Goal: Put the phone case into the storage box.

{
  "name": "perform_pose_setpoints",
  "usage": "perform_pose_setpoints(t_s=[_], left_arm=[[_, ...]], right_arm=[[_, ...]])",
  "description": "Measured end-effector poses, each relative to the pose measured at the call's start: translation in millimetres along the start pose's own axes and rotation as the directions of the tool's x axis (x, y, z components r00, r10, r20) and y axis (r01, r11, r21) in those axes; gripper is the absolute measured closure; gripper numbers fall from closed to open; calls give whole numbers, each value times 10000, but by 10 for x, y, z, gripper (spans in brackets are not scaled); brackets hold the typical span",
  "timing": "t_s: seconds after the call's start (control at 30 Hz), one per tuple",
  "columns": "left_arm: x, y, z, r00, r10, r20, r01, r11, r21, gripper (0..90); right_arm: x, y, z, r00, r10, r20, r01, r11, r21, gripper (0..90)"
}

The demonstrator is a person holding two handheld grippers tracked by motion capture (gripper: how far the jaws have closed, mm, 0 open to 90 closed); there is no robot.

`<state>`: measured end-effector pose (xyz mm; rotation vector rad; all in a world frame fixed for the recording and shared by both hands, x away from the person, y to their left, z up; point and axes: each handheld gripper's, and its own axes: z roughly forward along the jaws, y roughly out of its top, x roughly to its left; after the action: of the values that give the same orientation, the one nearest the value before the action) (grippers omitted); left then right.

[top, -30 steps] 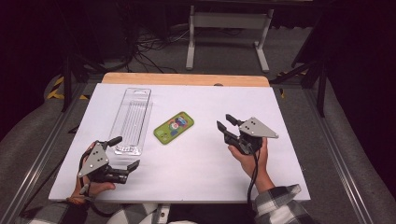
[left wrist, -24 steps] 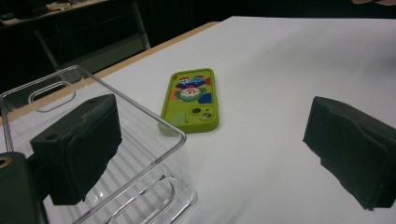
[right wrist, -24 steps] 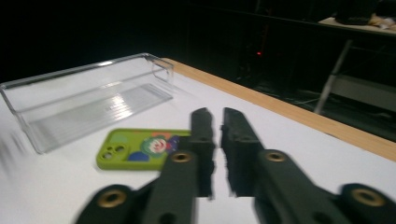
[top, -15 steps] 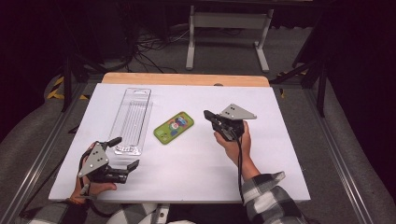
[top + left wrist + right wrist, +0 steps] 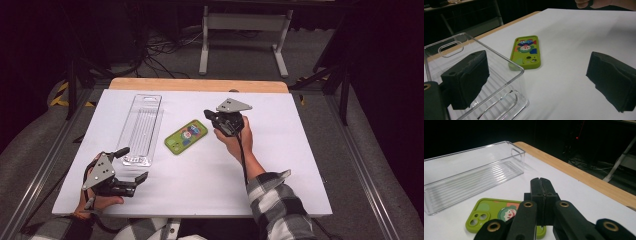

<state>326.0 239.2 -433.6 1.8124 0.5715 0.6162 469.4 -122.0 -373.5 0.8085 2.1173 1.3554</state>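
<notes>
white sheet (image 5: 200, 185) smooth and matte over the table, a strip of pale wood (image 5: 200, 85) showing along the far edge, dark room beyond with tangled cables (image 5: 160, 50) and a white metal stand (image 5: 240, 30) on grey floor. on the sheet, a long clear plastic bin (image 5: 142, 125), ribbed bottom, handle cutouts at the ends, and just beside it a lime green phone case (image 5: 186, 136), rounded corners, cartoon print, lying flat. right gripper (image 5: 209, 115) sits just past the case's far right end, low over it, black jaws pressed flat together on nothing, having just closed. left gripper (image 5: 131, 164) waits at the bin's near end, foam-padded jaws spread wide, holding nothing, one inside the bin's corner
</notes>
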Motion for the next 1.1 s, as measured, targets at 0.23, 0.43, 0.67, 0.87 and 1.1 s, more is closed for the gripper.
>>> perform_pose_setpoints(t_s=[0.23, 0.43, 0.67, 0.87, 1.1], left_arm=[[2, 0, -15, 9999, -87, -113, 86, 10000, -50, 49], [10, -11, -23, 9999, -48, -133, 49, 10000, 41, 53], [39, -25, -55, 9997, -48, -236, 48, 10000, 0, 54], [30, -44, -78, 9995, -101, -289, 102, 9999, 36, 53], [31, -51, -101, 9995, -50, -326, 51, 10000, 28, 54]], right_arm=[[-91, 37, 177, 9995, 302, 68, -303, 9994, 147, 900], [-160, 54, 400, 9992, 397, 93, -401, 9983, 433, 900], [-224, 29, 644, 9988, 479, -44, -473, 9943, 955, 900], [-235, -64, 848, 9976, 605, -337, -541, 9850, 1641, 900], [-179, -129, 1024, 9974, 530, -490, -415, 9764, 2121, 900]])
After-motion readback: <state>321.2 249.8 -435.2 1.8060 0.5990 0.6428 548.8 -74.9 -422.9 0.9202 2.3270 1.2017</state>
